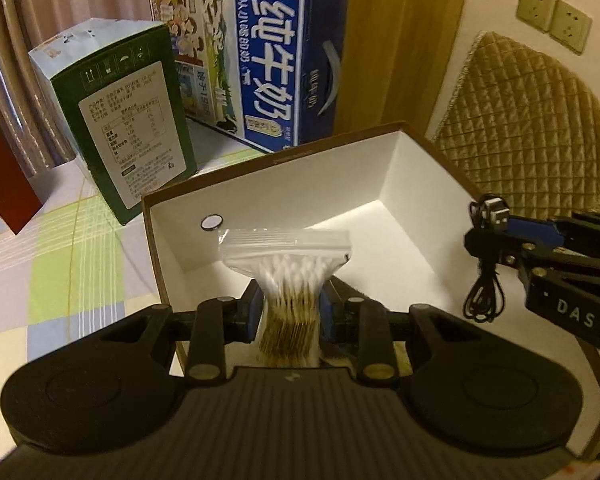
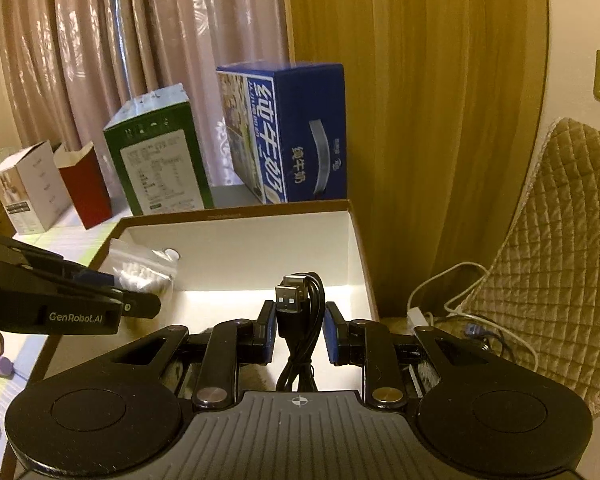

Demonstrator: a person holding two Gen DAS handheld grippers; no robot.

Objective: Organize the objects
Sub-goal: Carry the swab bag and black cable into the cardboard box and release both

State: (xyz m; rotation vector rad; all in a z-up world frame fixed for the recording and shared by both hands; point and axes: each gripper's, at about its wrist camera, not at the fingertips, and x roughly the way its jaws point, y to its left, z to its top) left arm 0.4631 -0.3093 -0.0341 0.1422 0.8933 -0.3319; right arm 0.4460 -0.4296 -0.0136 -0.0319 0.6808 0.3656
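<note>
A home, probably a living or dining room. Pleated curtains fill the upper left, wall sockets sit at upper right above a quilted chair cover, and a milk carton stands on a surface with a checked cloth.

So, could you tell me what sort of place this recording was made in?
Probably a room in a home: pleated curtains hang behind a table with a checked tablecloth, a quilted chair cushion sits beside it, and a blue milk carton stands at the back.
</note>
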